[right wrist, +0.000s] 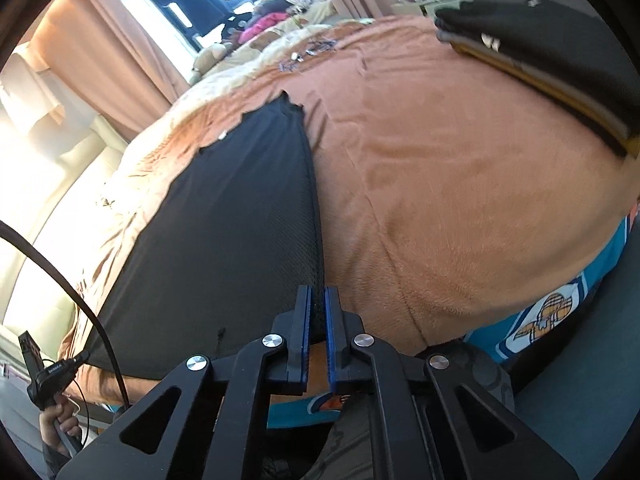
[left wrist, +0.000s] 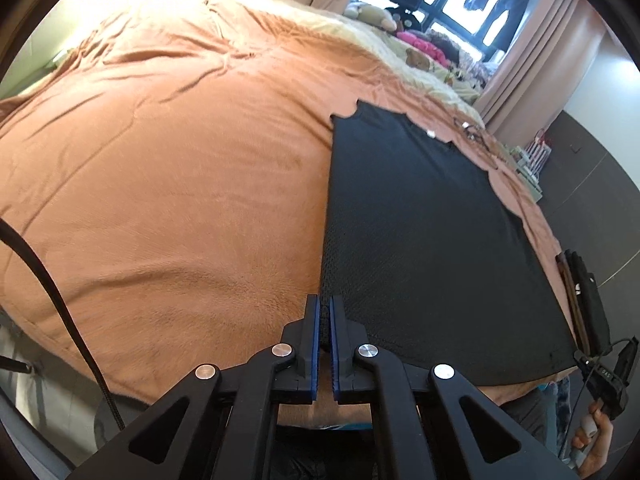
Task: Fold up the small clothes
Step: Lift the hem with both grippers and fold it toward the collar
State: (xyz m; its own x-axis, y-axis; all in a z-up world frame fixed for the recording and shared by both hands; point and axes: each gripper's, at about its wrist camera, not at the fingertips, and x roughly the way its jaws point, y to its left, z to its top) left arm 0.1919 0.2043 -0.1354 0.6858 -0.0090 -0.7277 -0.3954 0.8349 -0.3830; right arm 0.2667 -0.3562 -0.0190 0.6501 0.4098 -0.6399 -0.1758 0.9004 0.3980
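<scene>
A black mesh garment (left wrist: 420, 232) lies flat on the orange bedspread (left wrist: 180, 184), neck end away from me. My left gripper (left wrist: 324, 304) is shut on the garment's near left corner. In the right wrist view the same garment (right wrist: 224, 216) stretches away to the left, and my right gripper (right wrist: 317, 294) is shut on its near right corner. Both corners sit at the bed's near edge. The hem between the two grippers lies along that edge.
A stack of folded dark clothes (right wrist: 560, 52) sits on the bed to the right; it also shows in the left wrist view (left wrist: 584, 304). Soft toys and cushions (left wrist: 416, 44) lie near the window. A teal patterned sheet (right wrist: 552, 312) hangs below the bedspread.
</scene>
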